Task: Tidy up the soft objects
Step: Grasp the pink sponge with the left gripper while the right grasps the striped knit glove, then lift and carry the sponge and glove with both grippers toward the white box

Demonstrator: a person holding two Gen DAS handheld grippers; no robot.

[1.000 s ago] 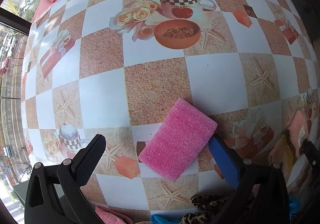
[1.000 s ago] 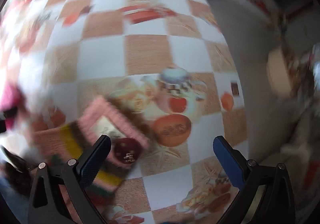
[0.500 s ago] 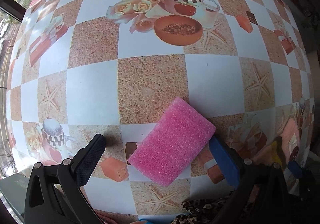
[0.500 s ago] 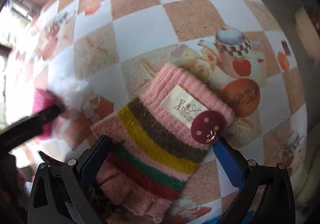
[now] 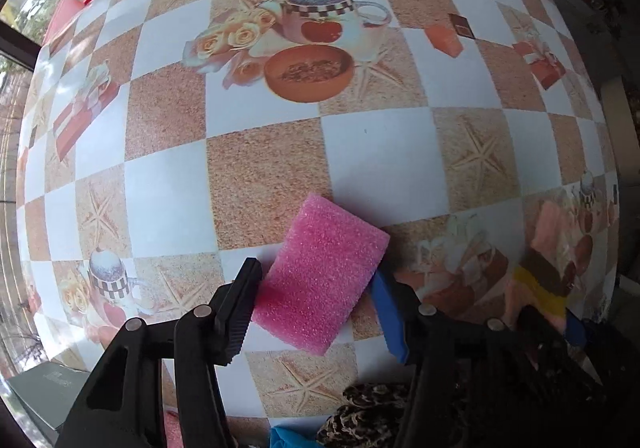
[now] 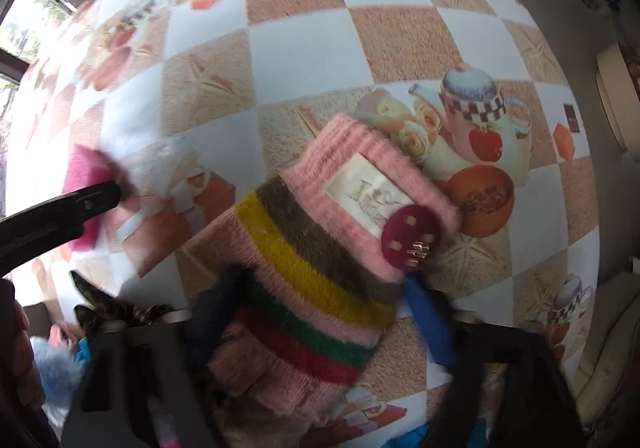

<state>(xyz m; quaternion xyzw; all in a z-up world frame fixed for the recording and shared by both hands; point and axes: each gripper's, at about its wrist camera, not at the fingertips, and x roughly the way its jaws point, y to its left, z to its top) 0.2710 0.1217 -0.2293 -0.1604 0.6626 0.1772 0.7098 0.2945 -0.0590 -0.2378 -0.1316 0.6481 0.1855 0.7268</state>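
Note:
A pink sponge [image 5: 322, 278] lies on the checkered tablecloth. My left gripper [image 5: 316, 308] has its jaws closed against the sponge's two sides. The sponge also shows at the far left of the right wrist view [image 6: 82, 175], behind the left gripper's black finger [image 6: 60, 219]. A pink knitted sock [image 6: 320, 248] with yellow, brown, green and red stripes lies between the jaws of my right gripper [image 6: 324, 312], which press on its striped part. The sock shows at the right edge of the left wrist view [image 5: 548, 272].
The tablecloth [image 5: 384, 159] has printed teapots, roses and starfish. A leopard-print cloth [image 5: 368, 412] and a blue item [image 5: 288, 438] lie near the front edge. A light blue fluffy item [image 6: 52, 372] sits at the lower left of the right wrist view.
My left gripper has closed from wide open onto the pink sponge. My right gripper has moved over the striped sock and closed on it.

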